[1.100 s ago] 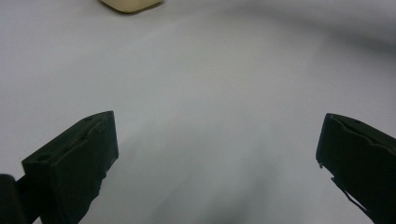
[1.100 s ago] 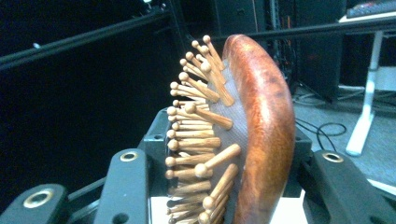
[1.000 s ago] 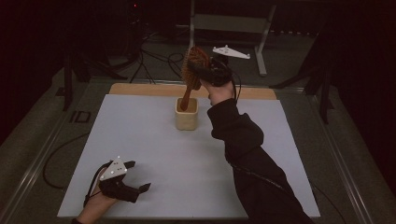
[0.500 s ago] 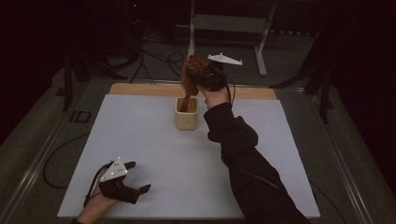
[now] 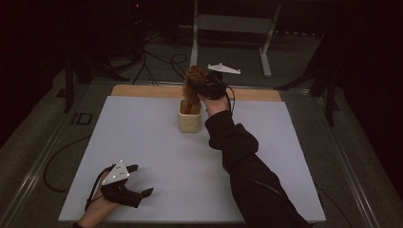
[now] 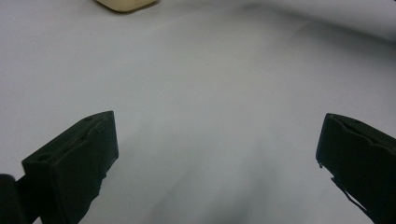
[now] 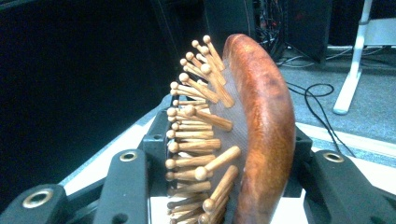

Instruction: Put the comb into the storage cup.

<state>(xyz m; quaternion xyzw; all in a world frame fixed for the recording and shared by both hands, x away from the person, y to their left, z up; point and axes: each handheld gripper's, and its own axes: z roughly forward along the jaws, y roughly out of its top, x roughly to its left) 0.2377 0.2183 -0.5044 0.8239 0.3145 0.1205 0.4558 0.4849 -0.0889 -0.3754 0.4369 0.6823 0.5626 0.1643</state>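
Note:
My right gripper [image 5: 202,86] is shut on the head of a wooden hairbrush [image 5: 194,78], above a cream cup [image 5: 189,121] at the back middle of the white mat [image 5: 152,142]. The brush hangs handle-down, and the handle's lower end sits inside the cup. In the right gripper view, the brush [image 7: 264,130] stands upright between the jaws of my right gripper [image 7: 229,186], its round-tipped wooden pins facing left. My left gripper [image 5: 142,179] rests open on the mat at the front left, nothing between its jaws. The left gripper view shows my left gripper [image 6: 217,158] with bare mat between its jaws and the cup [image 6: 125,4] far ahead.
A bare wooden strip [image 5: 142,90] runs along the mat's far edge. Beyond the table stands a white metal frame [image 5: 195,28], with cables [image 5: 157,61] on the dark floor. The person's dark sleeve [image 5: 247,166] crosses the mat's right half.
The right hand has come down with the brush, and the handle now reaches lower into the cup. The left gripper has stayed put.

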